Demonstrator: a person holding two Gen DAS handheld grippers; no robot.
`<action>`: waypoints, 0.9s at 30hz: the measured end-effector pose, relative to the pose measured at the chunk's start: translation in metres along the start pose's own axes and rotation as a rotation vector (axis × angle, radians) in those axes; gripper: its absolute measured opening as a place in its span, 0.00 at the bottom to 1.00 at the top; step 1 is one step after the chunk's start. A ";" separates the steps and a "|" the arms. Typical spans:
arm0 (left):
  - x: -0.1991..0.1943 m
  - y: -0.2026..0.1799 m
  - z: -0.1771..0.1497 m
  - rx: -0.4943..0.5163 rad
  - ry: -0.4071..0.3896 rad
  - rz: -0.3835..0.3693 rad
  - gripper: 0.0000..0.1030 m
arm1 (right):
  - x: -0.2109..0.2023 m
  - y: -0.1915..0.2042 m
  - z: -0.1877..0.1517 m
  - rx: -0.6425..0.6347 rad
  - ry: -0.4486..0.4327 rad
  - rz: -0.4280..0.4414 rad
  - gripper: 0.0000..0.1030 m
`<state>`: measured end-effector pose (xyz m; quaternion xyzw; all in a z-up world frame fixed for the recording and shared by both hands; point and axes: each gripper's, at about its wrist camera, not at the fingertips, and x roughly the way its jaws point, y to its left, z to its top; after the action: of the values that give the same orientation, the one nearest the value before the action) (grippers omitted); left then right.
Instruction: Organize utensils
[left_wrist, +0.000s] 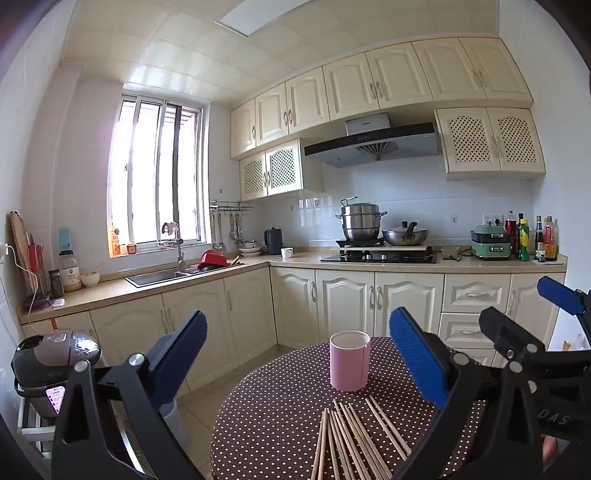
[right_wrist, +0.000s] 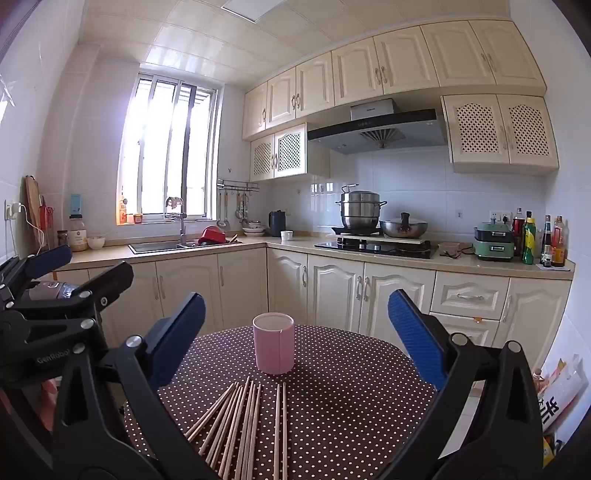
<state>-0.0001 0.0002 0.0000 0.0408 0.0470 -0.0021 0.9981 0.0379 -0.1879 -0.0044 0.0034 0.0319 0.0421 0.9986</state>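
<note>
A pink cylindrical cup stands upright on a round table with a brown polka-dot cloth. Several wooden chopsticks lie loose on the cloth in front of the cup. In the right wrist view the cup stands behind the chopsticks on the cloth. My left gripper is open and empty, above the near table. My right gripper is open and empty, beside the left one. Each gripper shows at the edge of the other's view.
A rice cooker stands on a rack left of the table. Cream base cabinets run behind the table, with a sink and a stove with pots on the counter. A printed bag leans at the right.
</note>
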 end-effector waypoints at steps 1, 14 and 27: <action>0.000 0.000 0.000 0.001 0.002 0.000 0.95 | 0.000 0.000 0.000 -0.001 0.002 0.001 0.94; -0.002 -0.002 -0.002 0.001 0.007 -0.003 0.95 | 0.001 -0.002 -0.001 0.001 0.008 0.002 0.94; 0.002 -0.003 -0.009 -0.002 0.015 -0.006 0.95 | 0.001 -0.004 0.000 0.002 0.011 0.002 0.94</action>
<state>0.0007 -0.0025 -0.0094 0.0395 0.0546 -0.0048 0.9977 0.0393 -0.1914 -0.0042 0.0040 0.0374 0.0431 0.9984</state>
